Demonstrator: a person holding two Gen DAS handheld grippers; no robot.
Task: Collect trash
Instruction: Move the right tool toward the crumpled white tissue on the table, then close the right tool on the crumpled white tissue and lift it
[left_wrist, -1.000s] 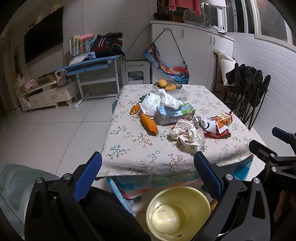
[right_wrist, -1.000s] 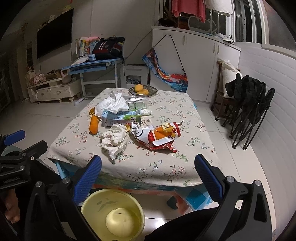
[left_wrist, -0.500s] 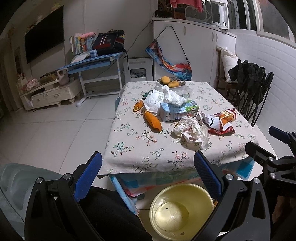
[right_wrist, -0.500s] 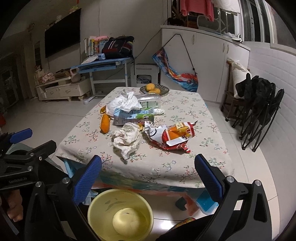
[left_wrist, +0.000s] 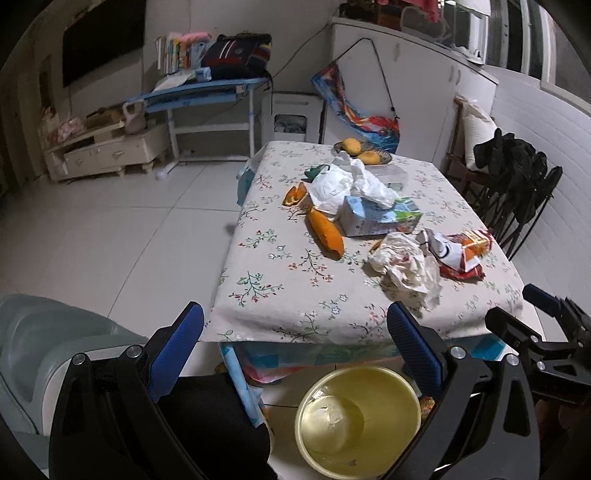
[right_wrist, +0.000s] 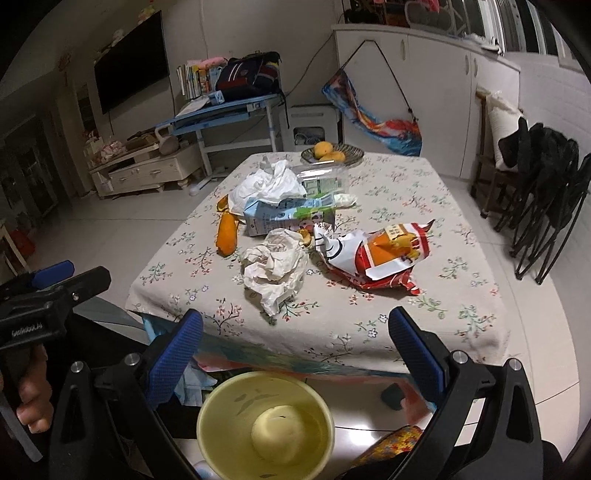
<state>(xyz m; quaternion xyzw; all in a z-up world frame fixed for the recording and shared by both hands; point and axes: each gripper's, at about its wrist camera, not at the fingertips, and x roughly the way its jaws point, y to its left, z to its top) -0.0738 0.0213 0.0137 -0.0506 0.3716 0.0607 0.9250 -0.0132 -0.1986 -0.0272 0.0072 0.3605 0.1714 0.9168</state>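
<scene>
left gripper (left_wrist: 295, 332) jaws wide apart and empty, right gripper (right_wrist: 295, 332) likewise, side by side

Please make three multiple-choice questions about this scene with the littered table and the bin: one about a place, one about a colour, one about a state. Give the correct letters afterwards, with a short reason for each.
1. Where is the bin?
A. on the table
B. on the floor below the near table edge
C. on the blue desk

2. What colour is the bin?
A. yellow
B. red
C. black

3. How is the left gripper?
A. shut on the crumpled paper
B. shut on the snack bag
C. open, holding nothing

Answers:
1 B: the bin stands on the floor, lower than the edge of the table.
2 A: its rim and inside are pale yellow.
3 C: the left gripper has its blue fingers wide apart; the crumpled paper and the snack bag lie untouched on the cloth. The right gripper is open too.
</scene>
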